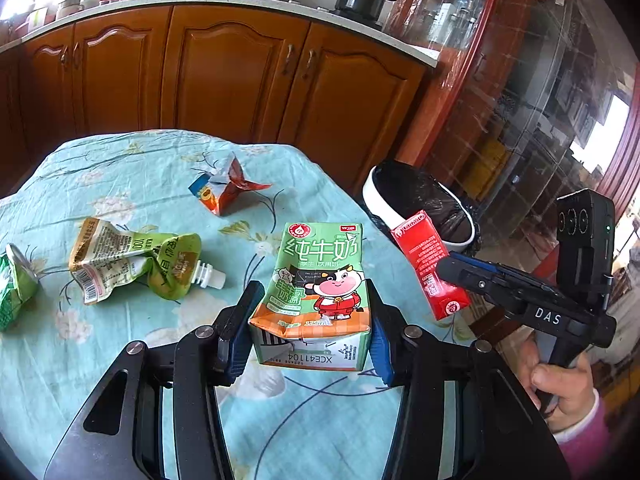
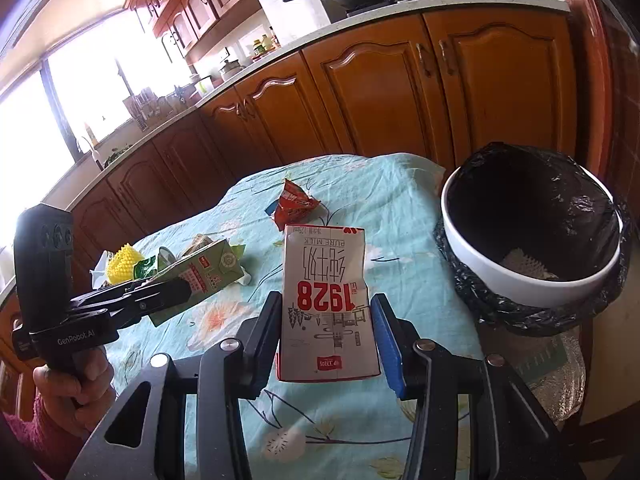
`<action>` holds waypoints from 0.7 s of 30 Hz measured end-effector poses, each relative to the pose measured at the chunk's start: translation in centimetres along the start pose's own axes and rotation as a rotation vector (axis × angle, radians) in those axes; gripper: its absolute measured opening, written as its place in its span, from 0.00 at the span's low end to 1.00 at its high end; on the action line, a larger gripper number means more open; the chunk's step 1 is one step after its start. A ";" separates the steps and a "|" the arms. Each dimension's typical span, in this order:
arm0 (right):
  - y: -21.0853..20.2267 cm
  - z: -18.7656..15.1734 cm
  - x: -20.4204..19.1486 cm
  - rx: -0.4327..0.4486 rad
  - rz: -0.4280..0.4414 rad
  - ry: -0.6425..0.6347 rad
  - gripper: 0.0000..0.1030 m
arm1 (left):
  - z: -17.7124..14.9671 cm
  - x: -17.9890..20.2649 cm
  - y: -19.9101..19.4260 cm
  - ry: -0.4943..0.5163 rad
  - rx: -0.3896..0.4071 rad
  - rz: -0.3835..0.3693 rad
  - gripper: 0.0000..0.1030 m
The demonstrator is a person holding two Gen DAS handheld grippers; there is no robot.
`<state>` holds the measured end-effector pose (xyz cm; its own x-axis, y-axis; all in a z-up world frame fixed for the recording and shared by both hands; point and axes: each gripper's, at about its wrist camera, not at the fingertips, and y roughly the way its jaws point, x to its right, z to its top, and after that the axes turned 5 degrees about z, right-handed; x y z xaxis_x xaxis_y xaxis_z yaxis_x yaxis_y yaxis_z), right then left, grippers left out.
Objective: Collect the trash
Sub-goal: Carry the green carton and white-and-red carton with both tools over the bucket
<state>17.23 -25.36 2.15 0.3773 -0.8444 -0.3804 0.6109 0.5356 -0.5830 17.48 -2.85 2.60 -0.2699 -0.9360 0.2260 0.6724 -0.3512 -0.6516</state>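
My left gripper (image 1: 310, 312) is shut on a green and orange milk carton (image 1: 316, 284) and holds it above the table. My right gripper (image 2: 326, 316) is shut on a red and white milk carton (image 2: 326, 304), held above the table's right edge, left of the white bin with a black liner (image 2: 532, 236). In the left wrist view the right gripper (image 1: 452, 268) holds the red carton (image 1: 430, 264) in front of the bin (image 1: 420, 200). In the right wrist view the left gripper (image 2: 176, 292) holds the green carton (image 2: 204, 276).
On the floral blue tablecloth (image 1: 120, 360) lie a crumpled green spout pouch (image 1: 136, 264), a torn red and blue carton (image 1: 224, 188), and a green wrapper (image 1: 16, 288) at the left edge. A yellow spiky item (image 2: 124, 264) lies far left. Wooden cabinets (image 1: 240, 68) stand behind.
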 end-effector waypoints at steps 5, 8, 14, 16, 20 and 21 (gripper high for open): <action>-1.8 0.1 1.2 0.033 -0.028 0.029 0.44 | 0.3 1.7 0.3 0.019 0.007 -0.019 0.46; -2.7 0.1 1.8 0.051 -0.041 0.037 0.44 | 0.6 2.6 0.6 0.030 0.005 -0.031 0.46; -4.2 0.3 3.2 0.079 -0.068 0.055 0.44 | 1.0 4.3 1.3 0.049 0.000 -0.044 0.46; -4.6 0.4 3.7 0.087 -0.077 0.062 0.44 | 1.2 4.7 1.5 0.054 0.000 -0.049 0.46; -5.3 0.6 4.5 0.100 -0.090 0.072 0.44 | 1.6 5.4 2.0 0.062 0.000 -0.056 0.46; -5.4 0.7 4.7 0.104 -0.093 0.074 0.44 | 1.8 5.6 2.2 0.064 -0.001 -0.059 0.46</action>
<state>16.15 -32.24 4.00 0.2656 -0.8849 -0.3826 0.7107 0.4479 -0.5425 18.64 -8.92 3.73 -0.3520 -0.9105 0.2172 0.6533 -0.4051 -0.6396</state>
